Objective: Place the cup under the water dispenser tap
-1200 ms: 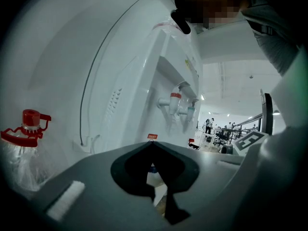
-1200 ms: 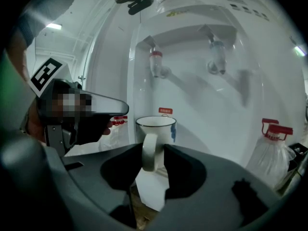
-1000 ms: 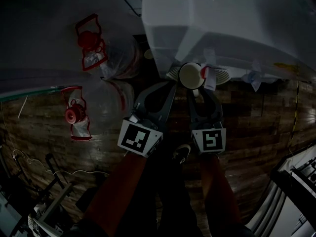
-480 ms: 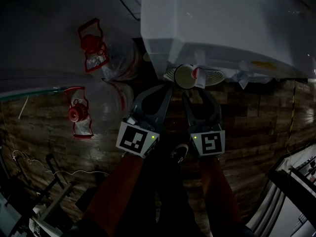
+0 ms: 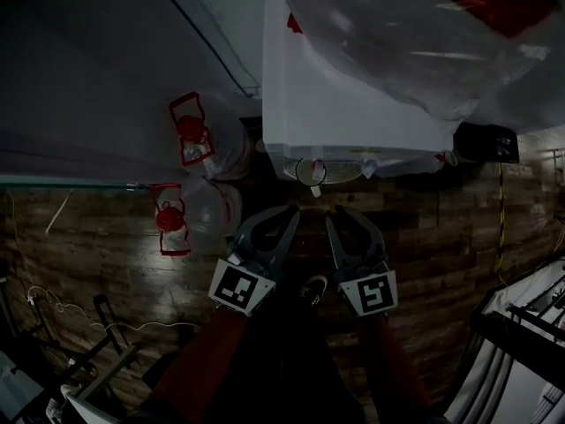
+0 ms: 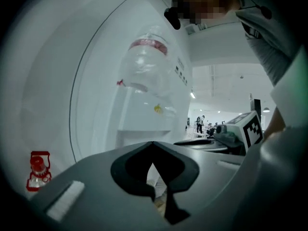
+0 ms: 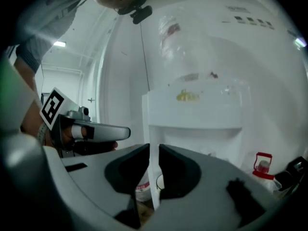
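Note:
The white cup (image 5: pixel 309 171) stands on the drip tray in the recess of the white water dispenser (image 5: pixel 353 104), whose big clear bottle (image 5: pixel 415 25) sits upside down on top. Both grippers hang in front of the dispenser, apart from the cup. My left gripper (image 5: pixel 296 210) is shut with nothing in it; its tips meet (image 6: pixel 153 146). My right gripper (image 5: pixel 334 219) is closing with nothing between its jaws, and a narrow gap (image 7: pixel 154 150) is left between them. Through that gap the cup (image 7: pixel 158 182) shows low in the recess of the dispenser (image 7: pixel 192 114).
Two clear water jugs with red handles (image 5: pixel 190 135) (image 5: pixel 172 223) lie on the dark wooden floor left of the dispenser. A black box (image 5: pixel 481 141) sits at its right. Cables (image 5: pixel 53 303) and frames lie at the lower left. My shoe (image 5: pixel 311 288) shows between the arms.
Both grippers have drawn back from the cup, which stays on the drip tray. The view has risen, so the dispenser's bottle now shows.

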A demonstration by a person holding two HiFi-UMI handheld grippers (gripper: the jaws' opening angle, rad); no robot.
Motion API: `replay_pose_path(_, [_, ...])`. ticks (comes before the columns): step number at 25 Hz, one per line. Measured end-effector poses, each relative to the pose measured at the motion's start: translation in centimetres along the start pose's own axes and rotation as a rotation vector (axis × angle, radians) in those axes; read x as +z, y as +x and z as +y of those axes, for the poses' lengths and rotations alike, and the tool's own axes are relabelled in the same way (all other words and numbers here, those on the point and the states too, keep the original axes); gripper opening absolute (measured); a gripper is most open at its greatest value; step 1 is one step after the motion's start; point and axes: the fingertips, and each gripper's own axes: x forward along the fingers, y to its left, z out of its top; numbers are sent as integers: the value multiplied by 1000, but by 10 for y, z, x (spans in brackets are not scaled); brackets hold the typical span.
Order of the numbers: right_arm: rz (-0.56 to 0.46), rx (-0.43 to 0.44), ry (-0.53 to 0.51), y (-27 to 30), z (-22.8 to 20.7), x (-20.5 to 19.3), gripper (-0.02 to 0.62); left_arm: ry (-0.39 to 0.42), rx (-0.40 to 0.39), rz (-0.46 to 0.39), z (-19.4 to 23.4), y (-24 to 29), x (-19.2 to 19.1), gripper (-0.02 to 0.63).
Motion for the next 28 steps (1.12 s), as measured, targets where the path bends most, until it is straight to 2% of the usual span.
replay_pose_path(5, [-31, 69, 25, -42, 22, 83, 15, 27, -68, -8, -47, -35, 72, 8])
replay_pose_path(9, [-45, 131, 11, -72, 42, 146, 14, 49, -111, -19, -82, -62, 131, 8])
replay_pose_path(14, [-56, 179, -29, -112, 71, 219, 14, 115, -150, -10, -123, -94, 193, 8])
replay_pose_path(20, [-92, 198, -28, -144, 96, 284, 14, 123, -179, -29, -147, -127, 258, 8])
replay_pose_path(24, [-89, 207, -12, -163, 104, 313, 14, 109, -200, -7, -162, -140, 285, 8])
replay_pose_path(28, [-108, 220, -38, -171, 111, 339, 14, 123, -209, -18, -168, -148, 305, 8])
